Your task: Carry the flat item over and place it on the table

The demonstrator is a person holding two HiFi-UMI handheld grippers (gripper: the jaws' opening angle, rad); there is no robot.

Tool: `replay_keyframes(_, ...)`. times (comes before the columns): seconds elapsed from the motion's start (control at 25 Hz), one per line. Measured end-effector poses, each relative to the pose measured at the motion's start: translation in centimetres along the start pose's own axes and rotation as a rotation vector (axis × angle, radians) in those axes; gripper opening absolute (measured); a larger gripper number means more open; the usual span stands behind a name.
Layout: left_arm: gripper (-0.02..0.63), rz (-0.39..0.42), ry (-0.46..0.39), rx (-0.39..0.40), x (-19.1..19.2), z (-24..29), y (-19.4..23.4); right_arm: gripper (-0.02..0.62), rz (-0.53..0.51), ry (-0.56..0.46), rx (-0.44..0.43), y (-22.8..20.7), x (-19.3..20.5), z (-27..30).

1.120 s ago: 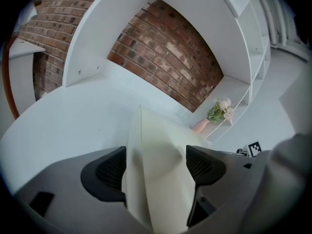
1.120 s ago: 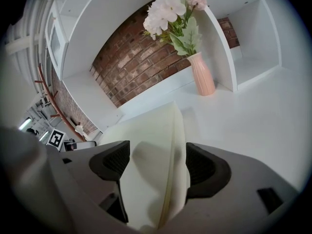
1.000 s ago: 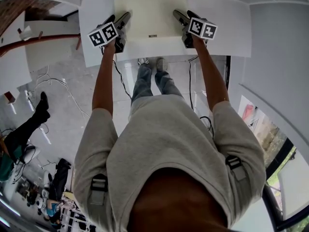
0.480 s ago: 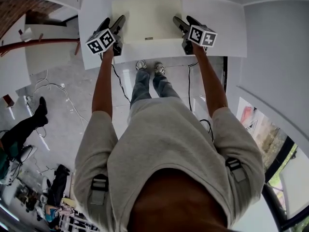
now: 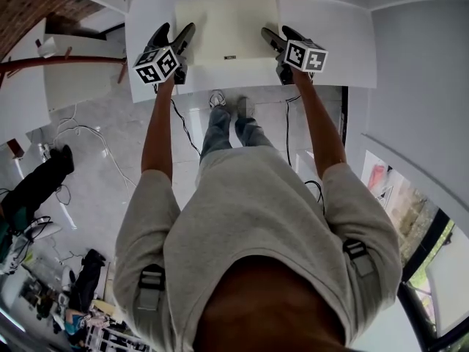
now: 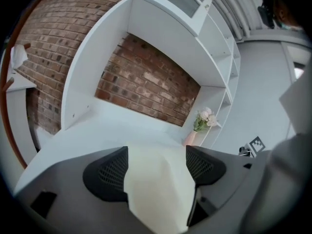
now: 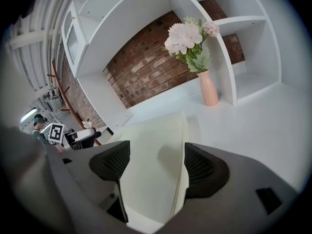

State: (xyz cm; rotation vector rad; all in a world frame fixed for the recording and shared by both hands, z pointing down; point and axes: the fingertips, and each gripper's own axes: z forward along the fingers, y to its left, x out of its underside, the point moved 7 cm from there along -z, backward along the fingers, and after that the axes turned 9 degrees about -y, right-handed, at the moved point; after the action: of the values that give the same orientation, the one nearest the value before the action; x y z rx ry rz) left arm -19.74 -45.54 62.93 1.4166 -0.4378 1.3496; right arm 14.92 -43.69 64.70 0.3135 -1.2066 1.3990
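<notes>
A flat cream item (image 5: 229, 26) lies on the white table (image 5: 337, 39). My left gripper (image 5: 174, 32) stands at the item's left edge and my right gripper (image 5: 279, 33) at its right edge. In the left gripper view the cream item (image 6: 156, 194) runs between the wide-apart jaws of the left gripper (image 6: 157, 167), which is open. The right gripper view shows the same: the item (image 7: 146, 174) lies flat under the spread jaws of the right gripper (image 7: 157, 162), also open. Neither pair of jaws presses on the item.
A pink vase of flowers (image 7: 208, 87) stands at the table's back by white shelves (image 7: 243, 43) on a brick wall (image 6: 146, 82). The table's front edge (image 5: 234, 85) is just above the person's feet. Cables (image 5: 80, 127) lie on the floor at left.
Both grippers have stayed at the item's two sides. The head view has shifted a little, and a person at the far left of the floor has moved.
</notes>
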Motion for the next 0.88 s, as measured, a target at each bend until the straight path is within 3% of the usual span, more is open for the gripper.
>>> replay_keyframes(0.32,0.365,0.015,-0.039,0.016,-1.4,-1.6,-1.7,0.365,-0.046,-0.035,-0.023,1.3,-1.2,-0.6)
replay_keyframes(0.44,0.303,0.024,-0.070,0.028,-2.4,-2.4,-2.4,0.359,-0.079,-0.054,-0.046,2.0,-1.9,-0.8)
replay_keyframes(0.68,0.162,0.067,-0.120,0.051,-4.0,-3.7,-4.1,0.176,-0.158,-0.127,-0.046,3.8,-3.8,-2.0)
replay_keyframes(0.88,0.052,0.137,-0.111,0.079,-4.5,-4.1,-5.8,0.057,-0.203,-0.182,-0.029,4.9,-5.0,-3.5)
